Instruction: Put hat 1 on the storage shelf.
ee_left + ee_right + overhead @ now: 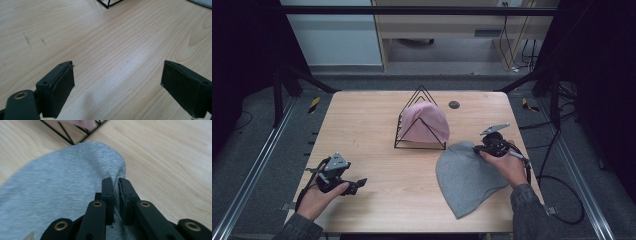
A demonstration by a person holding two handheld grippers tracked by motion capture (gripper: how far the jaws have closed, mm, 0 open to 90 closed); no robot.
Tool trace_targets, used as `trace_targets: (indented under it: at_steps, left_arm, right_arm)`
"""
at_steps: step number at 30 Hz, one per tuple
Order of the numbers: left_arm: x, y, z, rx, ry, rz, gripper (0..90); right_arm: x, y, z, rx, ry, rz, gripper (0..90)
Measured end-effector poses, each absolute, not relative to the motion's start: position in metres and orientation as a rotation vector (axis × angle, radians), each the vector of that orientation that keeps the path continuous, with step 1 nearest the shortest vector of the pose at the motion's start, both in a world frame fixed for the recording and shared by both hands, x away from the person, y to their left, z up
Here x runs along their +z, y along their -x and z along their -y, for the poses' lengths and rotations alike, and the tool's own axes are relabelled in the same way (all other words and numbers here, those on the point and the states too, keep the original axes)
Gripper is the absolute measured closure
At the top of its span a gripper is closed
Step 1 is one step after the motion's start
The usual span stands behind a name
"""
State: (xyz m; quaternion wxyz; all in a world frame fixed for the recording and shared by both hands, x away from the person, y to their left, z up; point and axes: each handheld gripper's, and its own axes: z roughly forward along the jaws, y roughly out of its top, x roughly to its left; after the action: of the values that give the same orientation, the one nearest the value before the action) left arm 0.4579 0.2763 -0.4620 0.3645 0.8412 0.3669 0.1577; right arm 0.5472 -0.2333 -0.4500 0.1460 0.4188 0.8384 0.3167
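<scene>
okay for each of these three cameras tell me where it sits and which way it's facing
High view: above the person's side, looking forward and down on the table; both forearms, left gripper, right gripper.
Left gripper view: rides the left gripper, looking along open jaws at bare wood.
Right gripper view: rides the right gripper, jaws pinching the grey beanie.
Shared: the beanie's edge and the black wire rack appear in all three views.

A grey hat (467,177) lay flat on the wooden table (372,130), its upper edge pinched by the right gripper (479,148). A pink hat (427,120) sat draped over the black wire rack (420,122). The left gripper (357,184) hovered well apart, near the table's left edge
</scene>
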Motion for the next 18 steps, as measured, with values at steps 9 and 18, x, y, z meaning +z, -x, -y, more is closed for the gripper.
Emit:
trace_targets:
  at_steps: [9,18]
  left_arm:
    - [-0.466,-0.459,-0.275,0.371,-2.191,-0.951,7.7]
    - [-0.468,-0.459,-0.274,0.358,-2.203,-0.952,8.2]
  right_arm:
    - [-0.420,-0.513,0.232,1.016,-1.080,-2.372,83.9]
    - [-0.398,-0.488,0.227,1.077,-0.990,-2.352,84.1]
